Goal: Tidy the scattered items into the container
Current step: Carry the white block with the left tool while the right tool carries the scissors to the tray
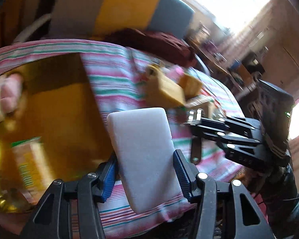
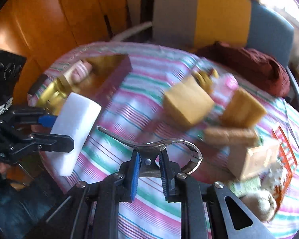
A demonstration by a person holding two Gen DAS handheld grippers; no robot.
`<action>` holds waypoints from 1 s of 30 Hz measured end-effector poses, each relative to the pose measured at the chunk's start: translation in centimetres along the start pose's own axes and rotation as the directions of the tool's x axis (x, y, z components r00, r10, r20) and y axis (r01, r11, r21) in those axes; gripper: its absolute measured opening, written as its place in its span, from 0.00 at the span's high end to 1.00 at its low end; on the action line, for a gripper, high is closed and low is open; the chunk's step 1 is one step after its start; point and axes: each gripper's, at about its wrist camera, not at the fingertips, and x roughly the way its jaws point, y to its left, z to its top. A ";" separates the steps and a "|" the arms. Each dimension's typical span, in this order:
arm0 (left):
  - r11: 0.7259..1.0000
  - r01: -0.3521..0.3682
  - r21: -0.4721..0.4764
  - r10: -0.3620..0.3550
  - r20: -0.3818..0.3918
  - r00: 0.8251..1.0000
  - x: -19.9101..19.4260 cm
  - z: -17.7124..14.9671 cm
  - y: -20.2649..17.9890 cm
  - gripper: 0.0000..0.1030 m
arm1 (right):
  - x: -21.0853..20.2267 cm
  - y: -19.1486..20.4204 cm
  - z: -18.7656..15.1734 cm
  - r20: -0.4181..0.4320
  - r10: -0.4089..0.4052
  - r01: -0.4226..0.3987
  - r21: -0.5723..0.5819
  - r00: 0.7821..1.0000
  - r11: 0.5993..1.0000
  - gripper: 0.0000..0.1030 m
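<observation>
My left gripper is shut on a white rectangular block, held above the striped cloth beside the gold-lined box; the block also shows in the right wrist view. My right gripper is shut on a metal nail clipper-like tool with a curved lever, held above the cloth. The box holds a pink striped item and a yellow-green packet. Tan blocks lie scattered on the cloth at the right.
The striped cloth covers a round table. A dark red cloth lies at the far edge. More packets and an orange booklet lie at the right. A chair back with yellow and blue panels stands behind.
</observation>
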 end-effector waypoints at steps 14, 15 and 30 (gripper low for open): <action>0.941 -0.160 -0.299 0.181 0.042 0.983 -4.5 -0.1 16.4 0.47 | 3.5 13.3 8.5 0.068 0.144 -0.128 -0.198 0.987 0.972 0.81; 0.937 -0.161 -0.310 0.181 0.038 0.983 -4.3 0.1 17.1 0.47 | 4.0 14.2 8.8 0.061 0.150 -0.134 -0.215 0.987 0.967 0.81; 0.937 -0.266 -0.225 0.243 -0.122 0.962 -0.7 3.2 21.2 0.46 | 12.7 19.4 12.1 -0.046 0.097 -0.105 -0.242 0.994 0.965 0.81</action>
